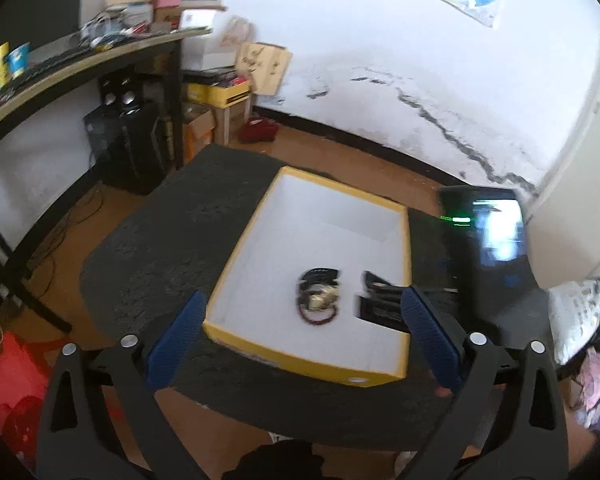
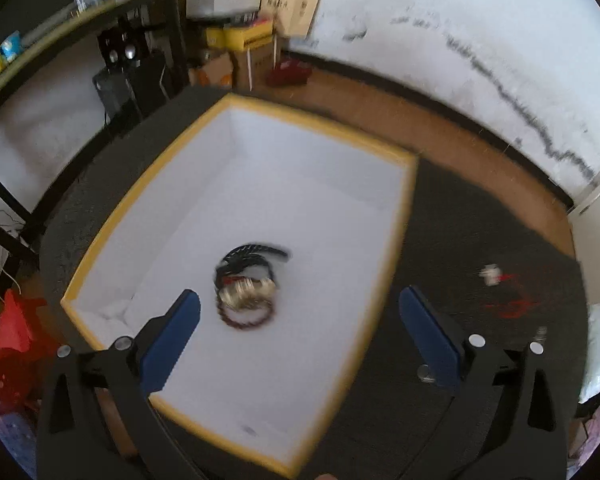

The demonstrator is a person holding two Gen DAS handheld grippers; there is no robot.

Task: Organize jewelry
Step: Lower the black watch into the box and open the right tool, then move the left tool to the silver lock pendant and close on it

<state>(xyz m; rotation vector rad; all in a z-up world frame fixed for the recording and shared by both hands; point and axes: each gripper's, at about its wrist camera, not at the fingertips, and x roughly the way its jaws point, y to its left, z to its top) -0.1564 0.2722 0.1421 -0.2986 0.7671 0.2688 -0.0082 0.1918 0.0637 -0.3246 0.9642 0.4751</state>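
Note:
A yellow-rimmed box (image 1: pixel 242 240) with a white inside sits on a dark mat (image 1: pixel 172 232); it also shows in the right wrist view (image 2: pixel 112 216). A small pile of jewelry (image 1: pixel 318 298) lies in it: black strands, a pale beaded bracelet and a dark red bracelet (image 2: pixel 246 318). My left gripper (image 1: pixel 302 320) is open and empty above the box's near edge. My right gripper (image 2: pixel 300 318) is open and empty above the box, close behind the pile (image 2: pixel 246 284). The right gripper's black body (image 1: pixel 380 300) shows in the left wrist view at the box's right side.
A small white item with red cord (image 2: pixel 500 284) lies on the mat right of the box. A dark tablet (image 1: pixel 488 240) stands at the mat's right. A desk (image 1: pixel 80 64), boxes (image 1: pixel 216 96) and a cracked white wall (image 1: pixel 420 60) lie beyond.

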